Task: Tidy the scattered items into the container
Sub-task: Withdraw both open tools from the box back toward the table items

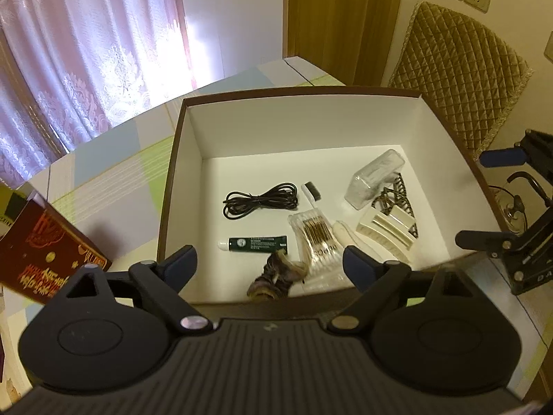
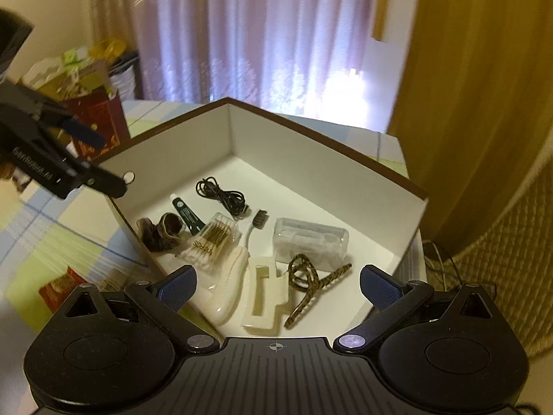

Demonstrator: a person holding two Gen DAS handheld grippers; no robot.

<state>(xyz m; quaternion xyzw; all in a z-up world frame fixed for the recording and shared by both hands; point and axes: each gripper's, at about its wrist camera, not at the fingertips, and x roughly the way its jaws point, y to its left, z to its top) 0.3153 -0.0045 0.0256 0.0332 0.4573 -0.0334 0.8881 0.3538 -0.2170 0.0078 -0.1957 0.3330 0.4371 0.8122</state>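
Hovering above the box (image 1: 179,173) on the tabletop (image 1: 114,180), the left hand-held gripper (image 1: 269,263) and right hand-held gripper (image 2: 278,285) both stand spread wide, holding nothing. Every item lies inside the box, ahead of and below the fingers. Judged light throughout: the coiled black cable (image 1: 261,199) is limp, best pinched mid-bundle; the green tube (image 1: 257,242) soft, taken across its body; the clear case (image 2: 309,238) rigid, likely slippery. The cotton swab pack (image 2: 211,238) carries lettering, too blurred to read reliably.
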